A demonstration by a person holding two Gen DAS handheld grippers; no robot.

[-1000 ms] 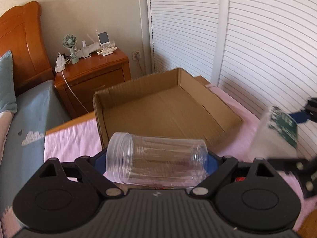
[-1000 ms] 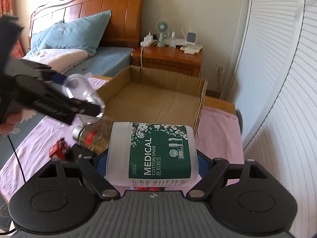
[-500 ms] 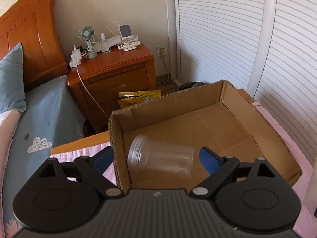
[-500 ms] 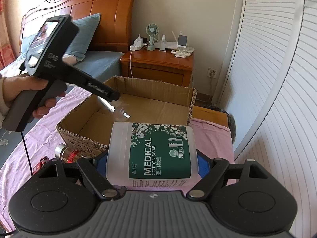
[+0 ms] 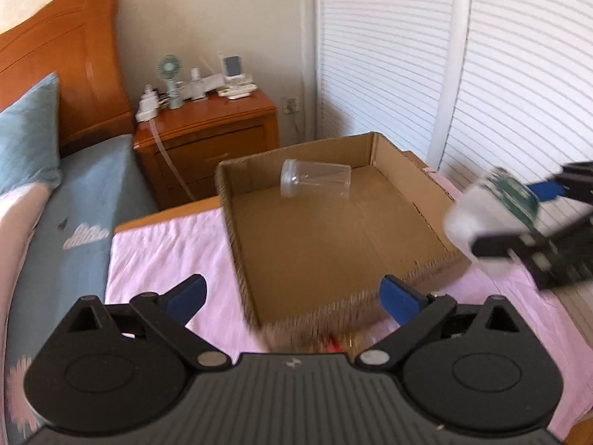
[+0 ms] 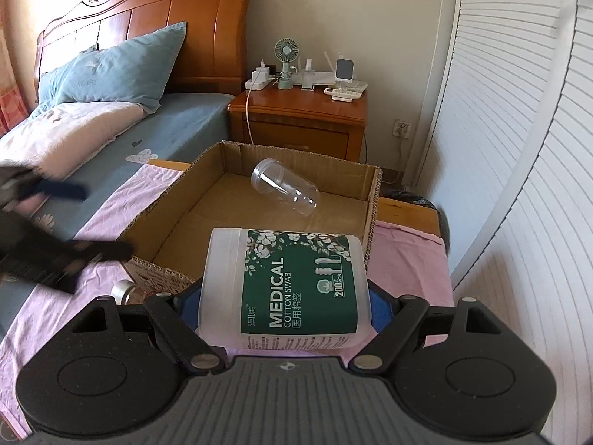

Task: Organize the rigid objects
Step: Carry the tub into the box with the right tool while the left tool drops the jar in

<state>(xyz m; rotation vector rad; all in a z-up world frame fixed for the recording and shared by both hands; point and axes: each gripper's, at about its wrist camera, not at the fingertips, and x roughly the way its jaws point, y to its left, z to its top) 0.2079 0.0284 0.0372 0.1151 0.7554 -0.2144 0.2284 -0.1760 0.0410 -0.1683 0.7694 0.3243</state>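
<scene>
Clear plastic jar (image 5: 315,184) lies on its side inside the cardboard box (image 5: 437,200), near the far wall, long axis across the box in the left wrist view, open threaded mouth to the left, closed base to the right; in the right wrist view (image 6: 284,187) the mouth faces up-left toward the bed. Nothing touches it. Left gripper (image 5: 294,293) is clear of it, near the box's front edge, its jaws just opened wide with nothing between the blue pads (image 5: 187,294). Right gripper (image 6: 285,298) is clamped on a cotton swab tub (image 6: 285,285), white with green "MEDICAL COTTON SWAB" label, long axis sideways between the pads, white lid end to the left; it's held over the box's near right corner, also visible at right in the left view (image 5: 493,204). Box sits on a pink cloth (image 5: 166,256) over a table. Small metal-capped jar (image 6: 124,291) lies on the cloth beside the box's near wall, mostly hidden. Bed (image 6: 155,129) and wooden nightstand (image 6: 300,118) behind.
</scene>
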